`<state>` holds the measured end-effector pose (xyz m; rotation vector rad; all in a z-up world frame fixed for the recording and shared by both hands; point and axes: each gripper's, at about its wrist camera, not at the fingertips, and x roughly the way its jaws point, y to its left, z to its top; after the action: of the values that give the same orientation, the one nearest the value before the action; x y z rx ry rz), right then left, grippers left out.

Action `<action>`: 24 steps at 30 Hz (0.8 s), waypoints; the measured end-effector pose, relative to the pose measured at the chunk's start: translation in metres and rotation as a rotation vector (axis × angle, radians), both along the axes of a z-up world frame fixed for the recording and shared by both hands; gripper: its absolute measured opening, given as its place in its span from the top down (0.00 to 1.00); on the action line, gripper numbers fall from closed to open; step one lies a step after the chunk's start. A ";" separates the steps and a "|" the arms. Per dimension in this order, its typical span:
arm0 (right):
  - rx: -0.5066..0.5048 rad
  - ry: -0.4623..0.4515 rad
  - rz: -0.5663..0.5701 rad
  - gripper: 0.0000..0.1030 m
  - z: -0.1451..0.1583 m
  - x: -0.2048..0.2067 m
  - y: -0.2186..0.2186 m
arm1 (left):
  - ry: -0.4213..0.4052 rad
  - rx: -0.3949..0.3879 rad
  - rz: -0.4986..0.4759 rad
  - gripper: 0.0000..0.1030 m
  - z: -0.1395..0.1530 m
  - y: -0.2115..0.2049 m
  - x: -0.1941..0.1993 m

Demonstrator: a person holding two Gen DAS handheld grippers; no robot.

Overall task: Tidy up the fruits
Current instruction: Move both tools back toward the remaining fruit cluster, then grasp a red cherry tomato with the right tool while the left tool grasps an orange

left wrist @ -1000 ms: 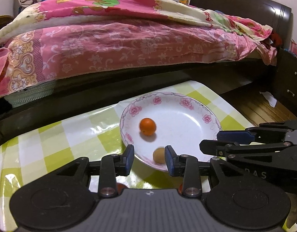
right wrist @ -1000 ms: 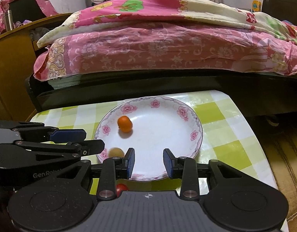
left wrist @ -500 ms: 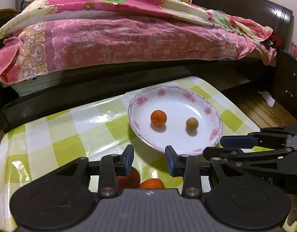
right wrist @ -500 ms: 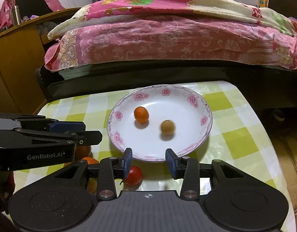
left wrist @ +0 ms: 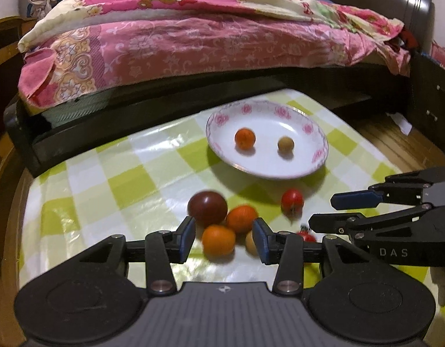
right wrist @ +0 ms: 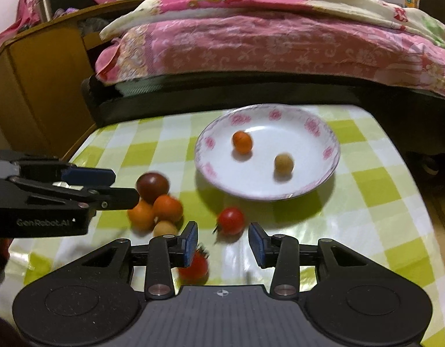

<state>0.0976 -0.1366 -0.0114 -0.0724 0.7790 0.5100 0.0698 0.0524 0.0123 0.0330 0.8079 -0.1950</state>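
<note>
A white plate with pink flowers (left wrist: pixel 306 167) (right wrist: pixel 323 179) holds a small orange (left wrist: pixel 245 138) (right wrist: pixel 242 141) and a tan round fruit (left wrist: pixel 285 144) (right wrist: pixel 283 163). On the checked cloth in front of it lie a dark plum (left wrist: pixel 207 207) (right wrist: pixel 152 183), two oranges (left wrist: pixel 218 240) (left wrist: pixel 241 218) (right wrist: pixel 167 208), a tan fruit (right wrist: pixel 164 228) and two red tomatoes (left wrist: pixel 292 201) (right wrist: pixel 230 221) (right wrist: pixel 195 266). My left gripper (left wrist: pixel 224 238) is open and empty above the orange cluster. My right gripper (right wrist: pixel 224 241) is open and empty just behind a tomato.
A bed with a pink quilt (left wrist: pixel 211 37) and dark frame runs along the table's far edge. A wooden cabinet (right wrist: pixel 34 81) stands at the left. The table's right edge drops to a wooden floor (left wrist: pixel 396 138).
Both grippers have pulled back from the plate toward me. The tan fruit has rolled from the plate's near rim toward its middle. The loose fruits on the cloth have come into view.
</note>
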 end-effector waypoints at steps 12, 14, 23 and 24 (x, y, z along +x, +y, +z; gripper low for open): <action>-0.064 0.023 0.077 0.57 -0.022 -0.005 0.016 | 0.028 0.041 -0.038 0.50 -0.025 -0.004 0.004; -0.060 0.033 0.085 0.57 -0.026 -0.003 0.016 | 0.029 0.048 -0.047 0.50 -0.028 -0.005 0.007; -0.058 0.039 0.130 0.57 -0.032 -0.001 0.023 | 0.034 0.060 -0.048 0.50 -0.039 -0.003 0.016; -0.061 0.042 0.132 0.57 -0.034 0.000 0.023 | 0.035 0.062 -0.050 0.50 -0.040 -0.003 0.018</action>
<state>0.0971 -0.1135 -0.0450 -0.1712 0.8348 0.6146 0.0874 0.0495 -0.0278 0.1080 0.8481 -0.2180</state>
